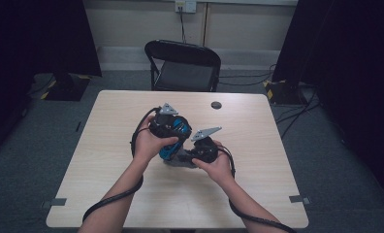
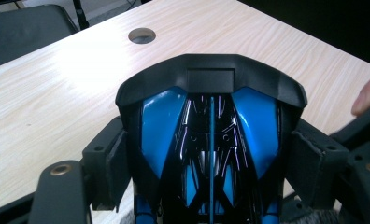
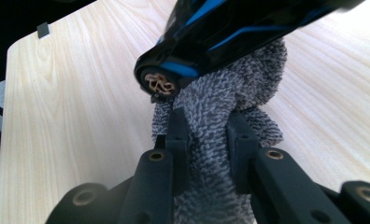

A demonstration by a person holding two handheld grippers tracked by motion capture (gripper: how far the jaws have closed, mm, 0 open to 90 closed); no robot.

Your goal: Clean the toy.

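Note:
A glossy blue and black object [image 1: 174, 138] is held up over the middle of the table. My left gripper [image 1: 169, 127] is shut on it; in the left gripper view its jaws press both sides of the object [image 2: 211, 135], left gripper [image 2: 209, 172]. A grey fuzzy cloth [image 3: 211, 112] is pinched by my right gripper [image 3: 206, 140] and lies against the underside of the object [image 3: 230, 32]. In the high view the right gripper [image 1: 202, 150] sits just right of the object, with the cloth [image 1: 180, 161] below it.
The light wooden table [image 1: 258, 126] has a round cable hole [image 1: 216, 105] near its far edge. A black folding chair [image 1: 183, 65] stands behind the table. Small tape marks [image 1: 58, 202] sit at the near corners. Cables trail from both grippers toward the near edge.

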